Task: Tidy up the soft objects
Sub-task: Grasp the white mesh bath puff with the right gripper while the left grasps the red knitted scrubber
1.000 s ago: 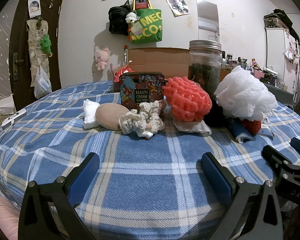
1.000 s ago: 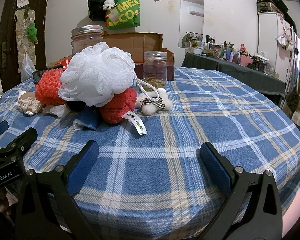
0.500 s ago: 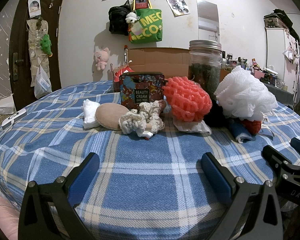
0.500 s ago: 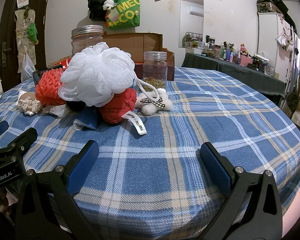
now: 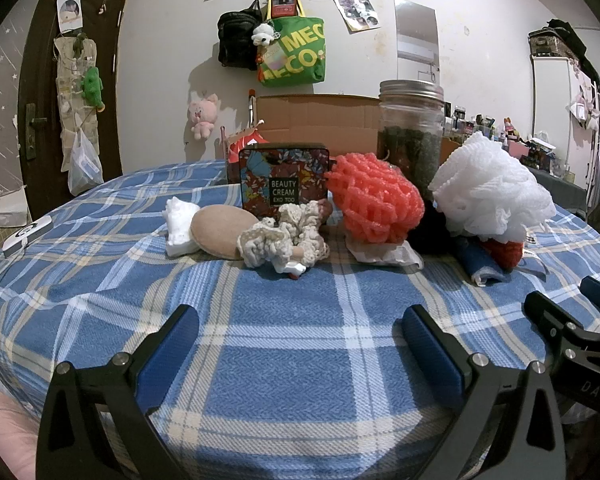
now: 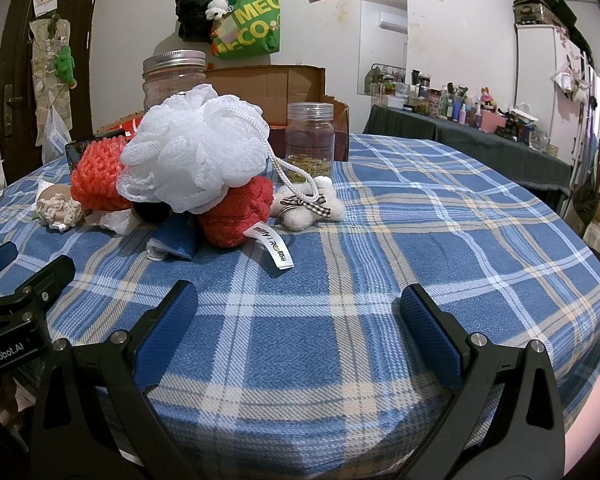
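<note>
Left gripper (image 5: 300, 344): jaws wide, holding nothing, low over blue plaid cloth (image 5: 300, 300).
Right gripper (image 6: 298, 320): jaws wide, empty, over same cloth.
Cream scrunchie (image 5: 284, 240): 12 o'clock from left gripper, well apart.
Red knit piece (image 6: 236, 216): 11 o'clock from right gripper, under white mesh pouf (image 6: 196, 152).
Coral mesh pouf (image 5: 373, 200): between scrunchie and white pouf.
Beauty cream tin (image 5: 284, 180): behind scrunchie.

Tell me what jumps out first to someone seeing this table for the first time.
The white mesh bath pouf stands out, piled on a red knitted item near the middle of the blue plaid tablecloth. Left of it sits a coral mesh pouf, before a floral tin marked BEAUTY CREAM. In the foreground, the left gripper and right gripper wait with jaws open and empty.
</note>
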